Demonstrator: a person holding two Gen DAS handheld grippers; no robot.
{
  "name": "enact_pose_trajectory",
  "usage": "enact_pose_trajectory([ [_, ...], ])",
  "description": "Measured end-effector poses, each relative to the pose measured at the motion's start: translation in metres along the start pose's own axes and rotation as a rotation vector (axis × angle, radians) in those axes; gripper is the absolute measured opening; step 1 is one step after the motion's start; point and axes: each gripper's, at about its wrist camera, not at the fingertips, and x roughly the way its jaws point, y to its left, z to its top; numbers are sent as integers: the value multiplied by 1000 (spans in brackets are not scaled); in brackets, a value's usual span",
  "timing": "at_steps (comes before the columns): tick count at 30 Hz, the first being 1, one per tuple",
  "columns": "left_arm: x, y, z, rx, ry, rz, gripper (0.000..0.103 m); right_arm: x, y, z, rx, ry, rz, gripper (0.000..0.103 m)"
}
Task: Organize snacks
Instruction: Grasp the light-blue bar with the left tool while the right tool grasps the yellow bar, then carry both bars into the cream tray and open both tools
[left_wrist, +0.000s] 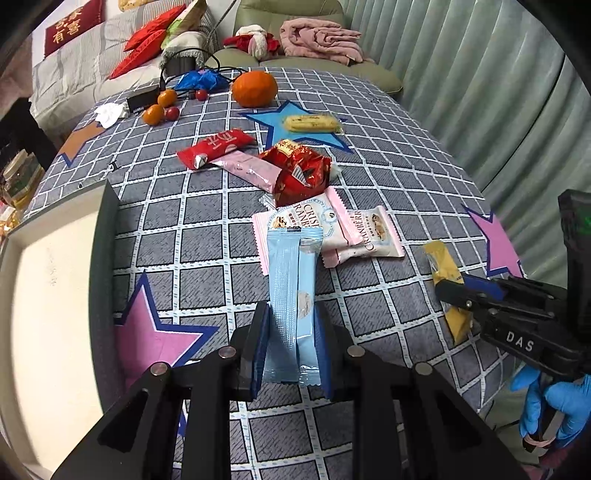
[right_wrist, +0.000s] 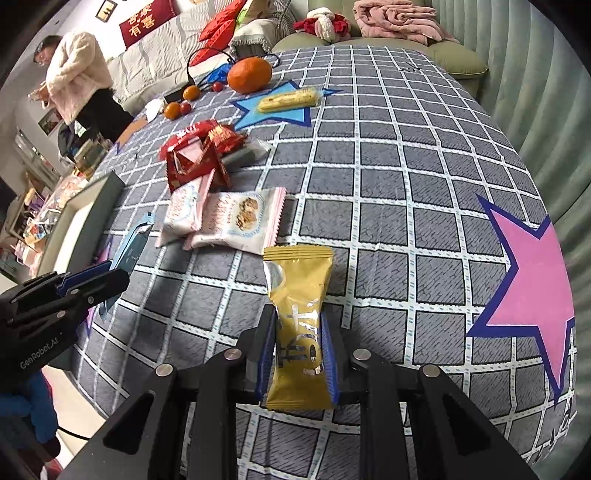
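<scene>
Two packets (left_wrist: 291, 295) (right_wrist: 299, 325) pinched between hand-held grippers (left_wrist: 291, 332) (right_wrist: 299, 339)

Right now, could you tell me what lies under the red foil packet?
The red foil packet overlaps the pink stick pack and one cranberry packet. Whether anything else lies beneath it is covered.

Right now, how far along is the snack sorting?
Done: nothing visibly; the tray looks bare where visible. In hand: left gripper shut on the blue packet, right gripper shut on the yellow packet. Left: cranberry packets, red packets and the pale bar remain on the cloth.
</scene>
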Motion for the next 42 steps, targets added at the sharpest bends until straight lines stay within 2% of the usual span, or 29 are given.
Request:
enact_pose_trajectory([
  [10,-21,30,-6,-90,-30,-70,26,-22,-8,-6,77,-47,48,25],
  [16,-35,41,-5,-106,-58,-59,26,-25,-16,-3,107,-58,68,25],
  [20,-45,48,-5,-116,-79,-54,26,-28,-7,0,81,-70,73,25],
  [23,-50,51,-6,-112,-89,-40,26,-24,0,4,57,-58,37,25],
  [25,-52,52,-8,-114,-91,-41,26,-11,1,5,36,-9,-4,26],
  [26,-53,53,-8,-115,-92,-42,26,-7,0,4,39,3,-21,29],
  [29,-55,55,-9,-121,-98,-41,26,5,-1,5,43,22,-53,69],
  [31,-57,57,-10,-124,-101,-35,26,11,1,7,33,25,-74,69],
  [32,-58,58,-10,-126,-102,-32,26,14,1,7,31,32,-77,68],
  [34,-60,61,-11,-123,-103,-26,26,23,4,7,26,47,-106,54],
  [35,-62,64,-11,-119,-105,-15,26,23,6,7,3,34,-142,36],
  [36,-64,68,-11,-116,-107,-5,26,22,8,7,-12,34,-148,25],
  [38,-69,78,-11,-117,-114,15,26,19,5,6,9,32,-107,24],
  [39,-73,85,-11,-124,-120,24,26,14,3,6,28,19,-62,24],
  [42,-82,105,-10,-147,-142,48,26,-2,9,13,30,-28,-2,24],
])
